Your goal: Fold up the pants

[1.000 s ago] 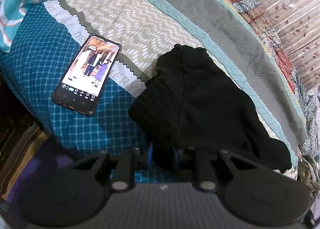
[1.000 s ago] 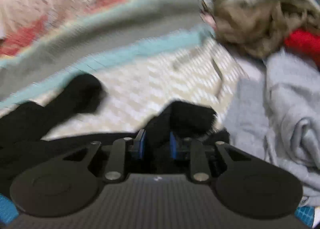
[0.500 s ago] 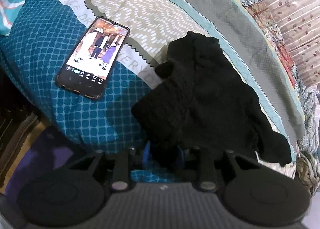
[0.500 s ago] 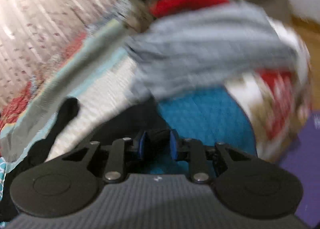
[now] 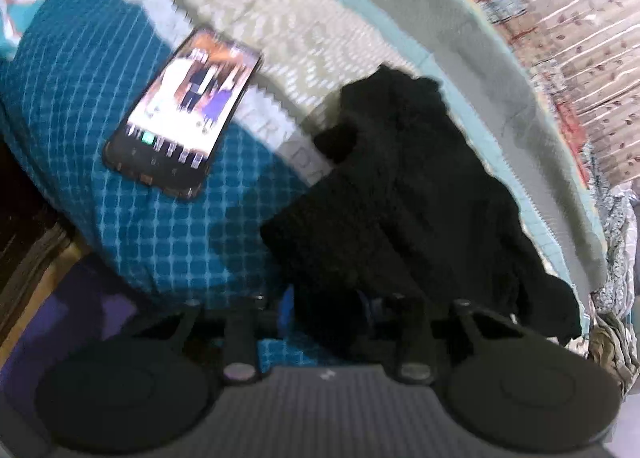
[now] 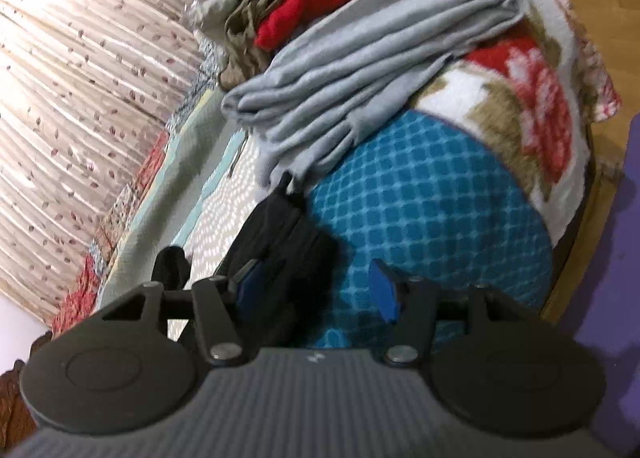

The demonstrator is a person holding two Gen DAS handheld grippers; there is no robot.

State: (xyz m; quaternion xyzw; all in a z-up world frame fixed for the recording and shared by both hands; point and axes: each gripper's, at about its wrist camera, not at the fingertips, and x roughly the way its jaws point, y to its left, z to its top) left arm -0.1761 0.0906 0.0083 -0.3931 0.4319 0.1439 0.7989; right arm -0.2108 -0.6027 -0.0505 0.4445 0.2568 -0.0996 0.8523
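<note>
Right wrist view: right gripper (image 6: 316,288) jaws have just spread, releasing the black pants (image 6: 280,242); left gripper (image 5: 326,310) grasps the folded bundle's near edge.

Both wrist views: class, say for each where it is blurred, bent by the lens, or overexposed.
Left wrist view: motion blur smears the phone screen and the bedspread checks; the black pants lose all detail. Right wrist view: mostly sharp, soft at the rim; the curtain glares at upper left; the fisheye bows the bed.
</note>
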